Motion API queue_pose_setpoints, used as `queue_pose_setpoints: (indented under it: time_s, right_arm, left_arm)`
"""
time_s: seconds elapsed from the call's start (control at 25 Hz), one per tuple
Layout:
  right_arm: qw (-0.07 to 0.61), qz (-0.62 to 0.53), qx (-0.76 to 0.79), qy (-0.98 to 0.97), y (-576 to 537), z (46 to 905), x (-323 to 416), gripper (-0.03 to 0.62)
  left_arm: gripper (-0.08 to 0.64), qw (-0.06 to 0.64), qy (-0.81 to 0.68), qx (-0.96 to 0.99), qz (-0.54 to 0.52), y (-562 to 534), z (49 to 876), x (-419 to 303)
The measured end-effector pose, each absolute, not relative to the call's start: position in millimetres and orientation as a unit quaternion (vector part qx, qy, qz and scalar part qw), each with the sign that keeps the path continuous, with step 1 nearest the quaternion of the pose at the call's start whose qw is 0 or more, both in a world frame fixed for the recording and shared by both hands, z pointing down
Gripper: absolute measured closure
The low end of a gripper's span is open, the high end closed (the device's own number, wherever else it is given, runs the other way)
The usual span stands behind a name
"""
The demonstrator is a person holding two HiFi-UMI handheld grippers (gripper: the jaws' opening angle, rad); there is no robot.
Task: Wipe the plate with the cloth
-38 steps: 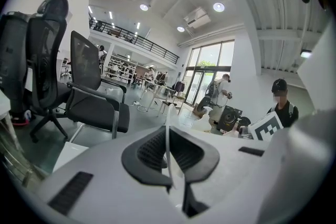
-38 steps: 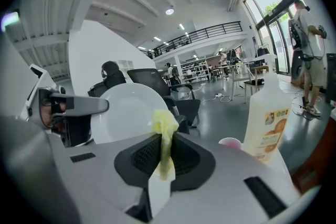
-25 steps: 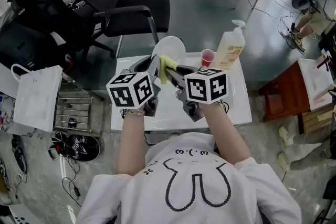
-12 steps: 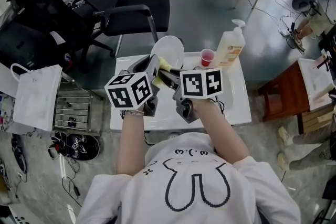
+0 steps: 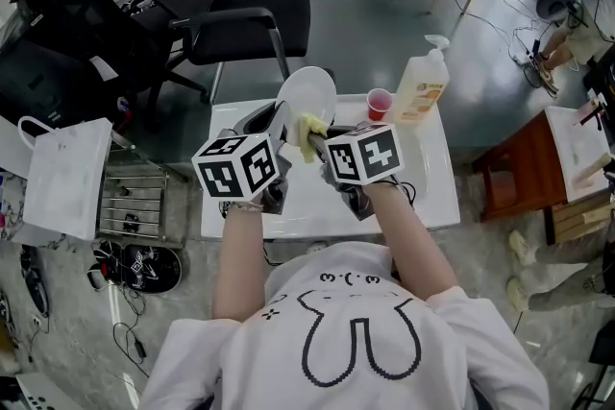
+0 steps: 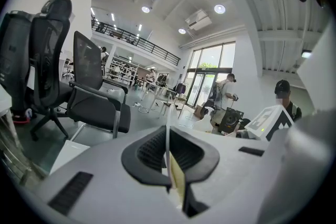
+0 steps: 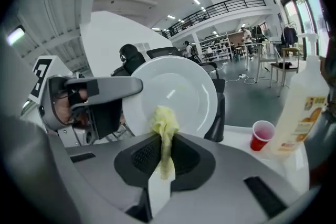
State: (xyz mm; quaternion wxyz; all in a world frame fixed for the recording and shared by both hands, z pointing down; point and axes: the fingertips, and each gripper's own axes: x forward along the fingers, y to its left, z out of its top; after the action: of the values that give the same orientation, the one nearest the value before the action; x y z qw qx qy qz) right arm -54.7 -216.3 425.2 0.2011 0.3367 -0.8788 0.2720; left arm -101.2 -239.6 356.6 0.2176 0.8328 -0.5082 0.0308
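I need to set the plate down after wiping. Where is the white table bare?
The table is bare along its near edge, in front of the person, and at the near right corner, on this side of the pump bottle. The far right is crowded by the bottle and red cup, the far middle by the plate and cloth.

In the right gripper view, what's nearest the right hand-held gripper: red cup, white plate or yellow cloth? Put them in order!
1. Yellow cloth, pinched between the jaws.
2. White plate, just behind the cloth.
3. Red cup, off to the right.
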Motion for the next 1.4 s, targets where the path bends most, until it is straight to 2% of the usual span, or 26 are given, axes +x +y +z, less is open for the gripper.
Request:
queue_pose_setpoints:
  time_s: [0.28,0.88,1.04,1.4]
  right_arm:
    - [0.231,0.269,0.377,-0.855,-232,440,-30,0.541]
    - [0.212,0.272,0.468,-0.814,-254,441,22,0.541]
    - [0.183,0.267,0.474,-0.819,-252,428,36,0.541]
    - [0.140,0.264,0.465,-0.833,-246,403,55,0.541]
  left_arm:
    - [0.541,0.215,-0.498,0.839,0.035,-239,358,-99]
    - [0.541,0.201,-0.473,0.858,0.028,-234,359,-107]
    - [0.541,0.146,-0.452,0.878,0.049,-233,363,-104]
    - [0.541,-0.034,-0.418,0.897,0.141,-230,367,-100]
